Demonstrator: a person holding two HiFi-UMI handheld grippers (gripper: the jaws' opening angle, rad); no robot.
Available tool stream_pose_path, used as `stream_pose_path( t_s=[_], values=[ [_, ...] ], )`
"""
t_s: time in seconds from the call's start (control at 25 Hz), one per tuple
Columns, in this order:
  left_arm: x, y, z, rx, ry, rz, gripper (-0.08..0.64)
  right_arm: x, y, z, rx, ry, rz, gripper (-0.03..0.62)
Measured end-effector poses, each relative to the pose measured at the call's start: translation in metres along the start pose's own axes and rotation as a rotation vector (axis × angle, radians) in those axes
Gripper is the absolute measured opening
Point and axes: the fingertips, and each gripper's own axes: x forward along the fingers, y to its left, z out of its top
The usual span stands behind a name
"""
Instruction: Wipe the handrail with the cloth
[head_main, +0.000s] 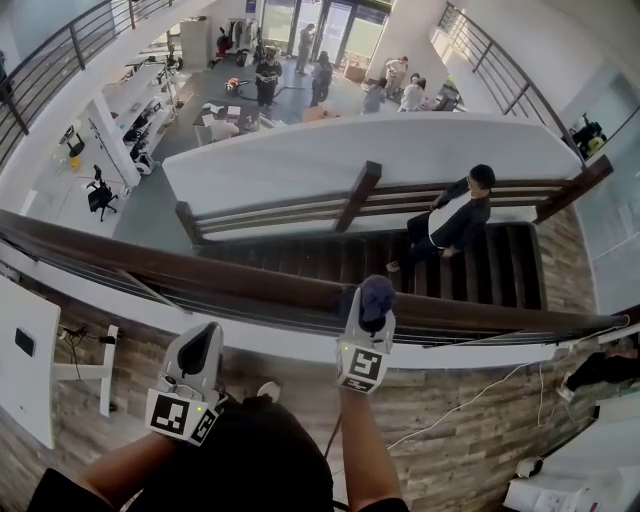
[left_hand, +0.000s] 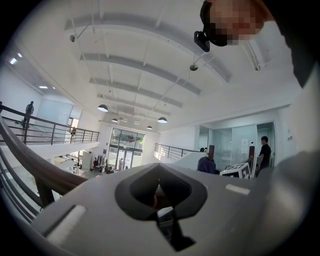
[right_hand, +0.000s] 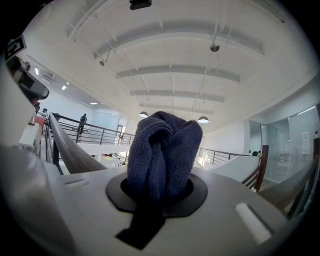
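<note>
Handrail (head_main: 200, 272) spanning the view above stairs (head_main: 480, 265). Left hand-held gripper (head_main: 200, 345) below it, jaws apparently together on nothing. Right hand-held gripper (head_main: 375, 300) clamped on bunched cloth (head_main: 377, 293), over the rail. Risk: cloth dragged loose by hard rubbing, dropping downstairs.

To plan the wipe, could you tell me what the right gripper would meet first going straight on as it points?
Most likely the handrail: in the head view the right gripper points at it, cloth leading. Whether the cloth touches it is unclear.
</note>
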Motion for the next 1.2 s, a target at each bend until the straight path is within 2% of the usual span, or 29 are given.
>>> stream_pose_path(
  t_s=[1.2],
  values=[
    [0.013, -0.022, 0.001, 0.011, -0.012, -0.033, 0.0, -0.017, -0.076, -0.026, -0.039, 0.045, -0.068, 0.068]
  ],
)
